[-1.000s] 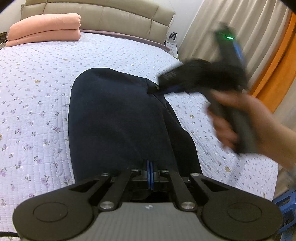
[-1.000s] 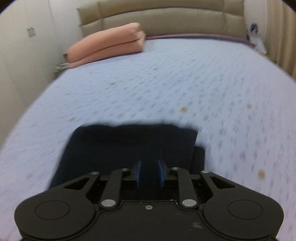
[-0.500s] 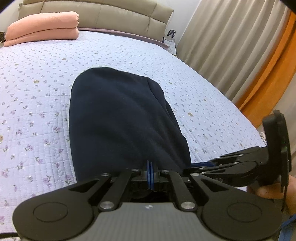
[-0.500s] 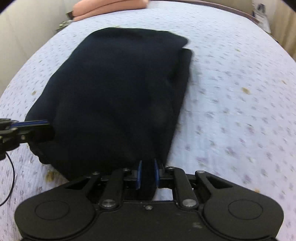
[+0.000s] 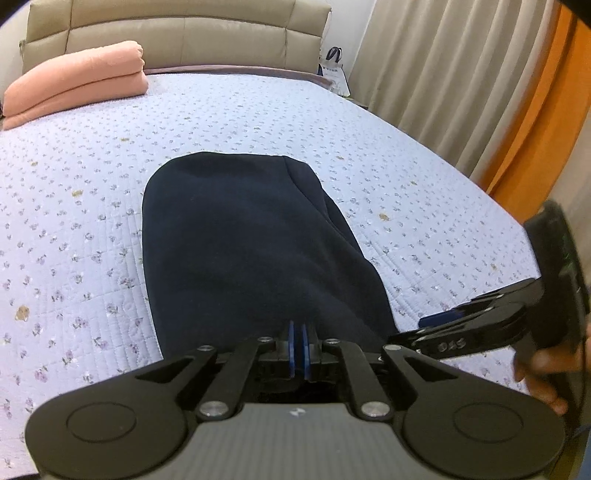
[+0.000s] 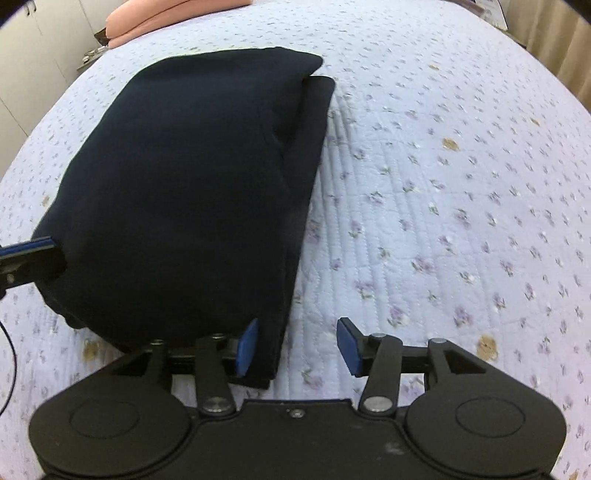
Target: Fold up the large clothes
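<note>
A dark navy garment [image 5: 243,240] lies folded into a thick oblong on the flowered quilt [image 5: 74,184]. My left gripper [image 5: 298,328] sits at its near edge with the blue pads almost together, just starting to part; whether cloth is pinched between them I cannot tell. In the right wrist view its fingers [image 6: 33,254] touch the garment's [image 6: 192,184] near left corner. My right gripper [image 6: 297,347] is at the near right corner, jaws opening; the cloth's edge lies beside the left pad, unpressed. A hand [image 5: 543,373] holds the right gripper [image 5: 410,332] low at the right.
A folded pink blanket [image 5: 77,81] lies at the head of the bed by the beige headboard [image 5: 177,33]. Beige curtains [image 5: 443,74] and an orange one [image 5: 535,129] hang along the right side. A bag [image 5: 332,70] stands in the far corner.
The right gripper swung from the garment's far end down to its near right corner, and its jaws spread apart. A thin slit has appeared between the left pads.
</note>
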{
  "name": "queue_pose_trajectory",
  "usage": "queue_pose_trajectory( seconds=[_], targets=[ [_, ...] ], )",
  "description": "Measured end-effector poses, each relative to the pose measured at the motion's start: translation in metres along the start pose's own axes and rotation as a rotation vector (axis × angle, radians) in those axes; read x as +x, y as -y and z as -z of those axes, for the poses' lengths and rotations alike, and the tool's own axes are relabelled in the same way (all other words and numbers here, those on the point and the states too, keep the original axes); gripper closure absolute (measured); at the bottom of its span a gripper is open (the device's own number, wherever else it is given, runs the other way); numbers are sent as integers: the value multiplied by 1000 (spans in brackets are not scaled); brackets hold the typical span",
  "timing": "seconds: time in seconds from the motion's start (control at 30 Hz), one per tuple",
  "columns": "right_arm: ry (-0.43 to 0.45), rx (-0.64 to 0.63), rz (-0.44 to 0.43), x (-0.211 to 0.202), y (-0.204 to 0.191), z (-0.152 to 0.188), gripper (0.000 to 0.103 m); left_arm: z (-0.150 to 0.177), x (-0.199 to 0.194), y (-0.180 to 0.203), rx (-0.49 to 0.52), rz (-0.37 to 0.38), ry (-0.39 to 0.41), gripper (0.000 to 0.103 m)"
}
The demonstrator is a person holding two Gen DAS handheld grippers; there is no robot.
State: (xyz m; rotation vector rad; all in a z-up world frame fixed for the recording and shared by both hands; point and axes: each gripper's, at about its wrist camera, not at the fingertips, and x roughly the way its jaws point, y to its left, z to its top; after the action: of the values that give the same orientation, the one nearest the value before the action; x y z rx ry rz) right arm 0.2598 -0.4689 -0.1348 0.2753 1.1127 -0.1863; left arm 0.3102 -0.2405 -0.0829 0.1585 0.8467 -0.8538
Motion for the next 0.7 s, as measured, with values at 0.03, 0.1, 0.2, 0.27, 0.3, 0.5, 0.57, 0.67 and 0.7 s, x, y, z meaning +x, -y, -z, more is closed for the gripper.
queue_pose_trajectory(
  seconds=[0.03,0.1,0.2,0.27,0.3,0.5,0.57,0.67,0.7],
  targets=[
    [12,4,-8,-2,1,-3,47,0,-1,2,10,-5,0,92],
    [53,12,-27,-13,1,-8,47,-1,-4,6,32,-16,3,88],
    [116,64,-60,-21,2,-21,42,-4,-11,8,30,-39,17,77],
    [134,80,-76,-20,3,-28,37,-7,-15,7,13,-68,30,67],
    [141,84,-82,-20,3,-31,36,-8,-16,6,8,-82,39,64],
    [193,109,-145,-12,5,-54,20,-24,-17,-17,-75,-154,80,48],
    [223,148,-179,-8,8,-64,17,-31,-15,-27,-113,-185,95,41],
    [256,204,-197,-4,13,-76,17,-39,-3,-45,-175,-196,70,31],
    [258,215,-190,-2,12,-79,16,-41,4,-51,-184,-201,43,31]
  ],
)
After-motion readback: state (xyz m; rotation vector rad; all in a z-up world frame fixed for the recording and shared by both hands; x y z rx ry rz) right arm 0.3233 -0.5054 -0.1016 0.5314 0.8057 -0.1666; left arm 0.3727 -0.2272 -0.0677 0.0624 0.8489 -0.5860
